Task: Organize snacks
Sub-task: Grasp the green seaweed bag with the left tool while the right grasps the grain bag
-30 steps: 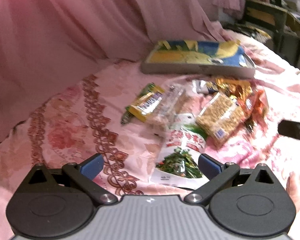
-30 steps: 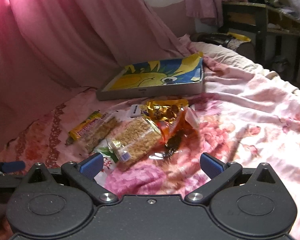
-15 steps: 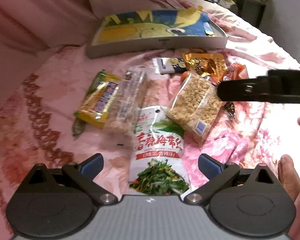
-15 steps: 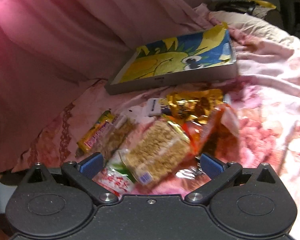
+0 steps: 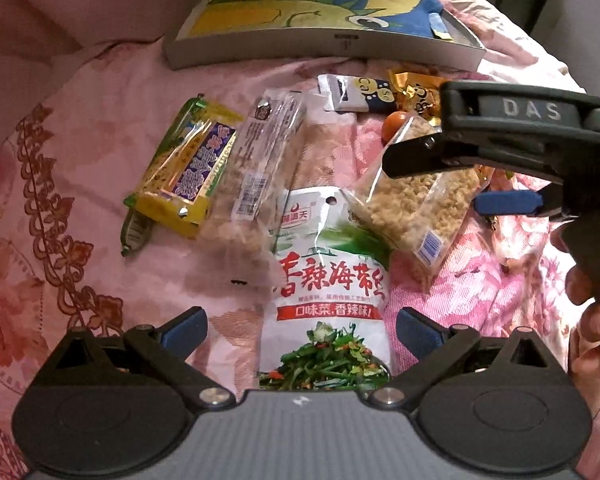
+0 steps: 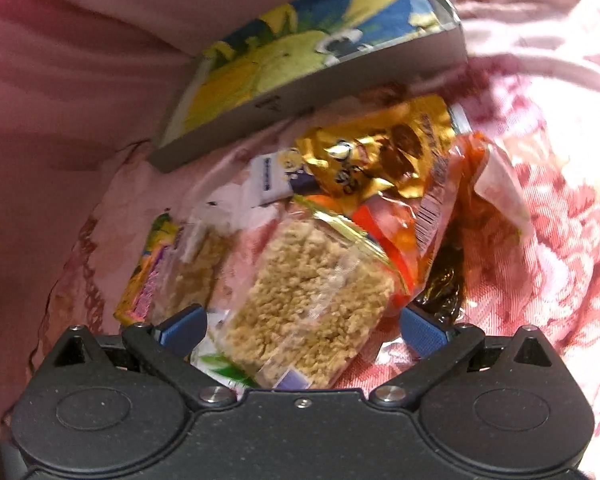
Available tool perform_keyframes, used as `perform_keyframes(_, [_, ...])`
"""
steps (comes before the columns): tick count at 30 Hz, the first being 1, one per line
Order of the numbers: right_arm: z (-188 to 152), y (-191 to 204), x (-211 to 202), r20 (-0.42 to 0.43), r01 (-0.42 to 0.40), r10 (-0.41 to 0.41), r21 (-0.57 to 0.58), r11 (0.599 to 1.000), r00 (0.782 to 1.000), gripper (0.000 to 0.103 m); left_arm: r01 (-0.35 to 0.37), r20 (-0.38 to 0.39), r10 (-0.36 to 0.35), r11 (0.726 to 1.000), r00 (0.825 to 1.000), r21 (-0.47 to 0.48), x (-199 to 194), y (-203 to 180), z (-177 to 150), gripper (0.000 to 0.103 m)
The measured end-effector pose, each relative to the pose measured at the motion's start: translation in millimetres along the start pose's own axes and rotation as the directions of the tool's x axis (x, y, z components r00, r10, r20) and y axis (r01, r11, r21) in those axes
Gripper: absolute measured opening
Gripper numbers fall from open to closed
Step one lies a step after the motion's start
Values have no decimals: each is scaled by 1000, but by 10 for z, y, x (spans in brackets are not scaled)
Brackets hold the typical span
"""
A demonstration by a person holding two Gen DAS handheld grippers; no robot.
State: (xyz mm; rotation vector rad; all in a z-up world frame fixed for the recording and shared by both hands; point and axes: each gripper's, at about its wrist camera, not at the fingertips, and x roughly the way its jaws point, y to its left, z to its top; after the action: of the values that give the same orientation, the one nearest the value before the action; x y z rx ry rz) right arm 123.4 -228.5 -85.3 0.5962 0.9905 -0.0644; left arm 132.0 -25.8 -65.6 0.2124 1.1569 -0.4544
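Note:
Several snack packets lie in a heap on a pink floral bedcover. My left gripper (image 5: 300, 328) is open, its blue pads either side of a white seaweed packet (image 5: 328, 276). Beyond it lie a yellow bar (image 5: 180, 168), a clear cracker packet (image 5: 260, 152) and a crispy noodle packet (image 5: 412, 208). My right gripper (image 5: 436, 184) reaches in from the right over the noodle packet. In the right wrist view that gripper (image 6: 302, 326) is open and low, straddling the noodle packet (image 6: 308, 304). I cannot tell whether it touches the packet. A gold packet (image 6: 380, 156) and an orange packet (image 6: 452, 232) lie behind.
A shallow grey box (image 5: 324, 46) with a yellow and blue cartoon lining sits beyond the heap, also visible as the box (image 6: 312, 96) in the right wrist view. Pink curtain folds rise at the left. A person's hand (image 5: 592, 320) holds the right gripper's handle. Dark furniture stands far right.
Both grippers have moved forward and down toward the heap. The right gripper has come into the left wrist view, over the noodle packet. Both stay open.

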Motion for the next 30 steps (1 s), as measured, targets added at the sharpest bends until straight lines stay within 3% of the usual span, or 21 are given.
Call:
perform_keyframes(7, [73,63,112,-13,-18,18,54,998,1000,103,11,-44,-13,999,999,-39,79,42,-17,99])
perform_keyframes(13, [57,136,241,-23,-2,3,3,1000,1000,102,36,-29,-39,995,999,-91,59,93,-36,89])
perform_keyframes(15, [39,142,240,-15,-3,3,-22,1000,1000,101,39,-25,-42,994,999,-98,51,100,-43,87])
perform_keyframes(17, [24,140,221,-6,16,-17,-39,999,1000,90,53,-21,-56,993,998,-106,48,107,-46,83])
perform_keyframes(19, [13,127,196,0,23,-23,-49,999,1000,87,69,-21,-72,991,997,-114,48,119,-53,76])
perform_keyframes(30, [-79,16,58,5,-7,7,-30,1000,1000,81,115,-8,-118,983,993,-144,19,149,-79,61])
